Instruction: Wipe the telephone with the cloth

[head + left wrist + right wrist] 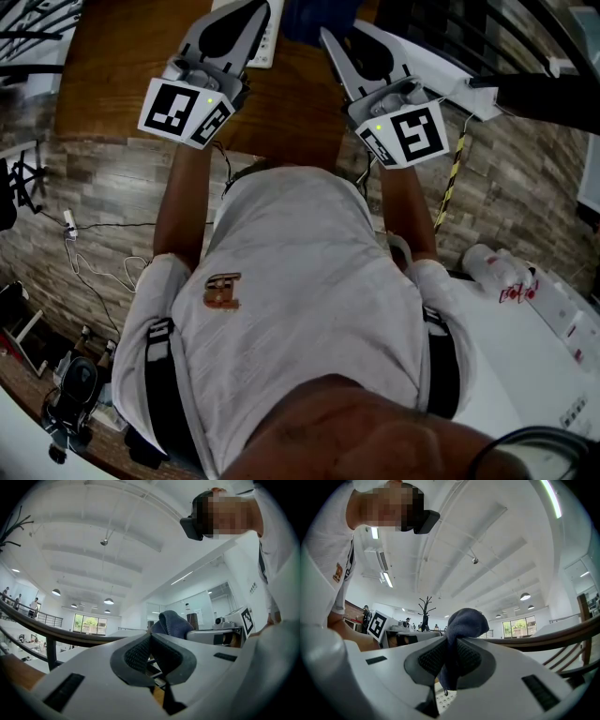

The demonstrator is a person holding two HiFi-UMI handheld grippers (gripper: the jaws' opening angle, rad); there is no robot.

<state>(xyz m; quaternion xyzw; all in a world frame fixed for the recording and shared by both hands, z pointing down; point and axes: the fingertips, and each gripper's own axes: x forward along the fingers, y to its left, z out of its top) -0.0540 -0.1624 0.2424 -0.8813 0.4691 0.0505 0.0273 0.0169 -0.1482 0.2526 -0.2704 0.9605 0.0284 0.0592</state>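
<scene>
In the head view both grippers are held out over a wooden table (122,56). My right gripper (336,39) is shut on a dark blue cloth (317,19). In the right gripper view the cloth (461,620) bunches above the jaws of the right gripper (450,644) and hangs down between the pads. Below it shows a bit of the white telephone keypad (440,698). My left gripper (248,17) lies over the telephone (266,45). In the left gripper view the left gripper (150,637) has its jaws shut on nothing, with the cloth (173,623) just beyond.
A floor of wood-look planks (103,187) with cables lies under the table's near edge. A white counter (525,309) with a bottle stands at the right. A dark curved chair back (543,637) crosses the right gripper view. My torso fills the lower head view.
</scene>
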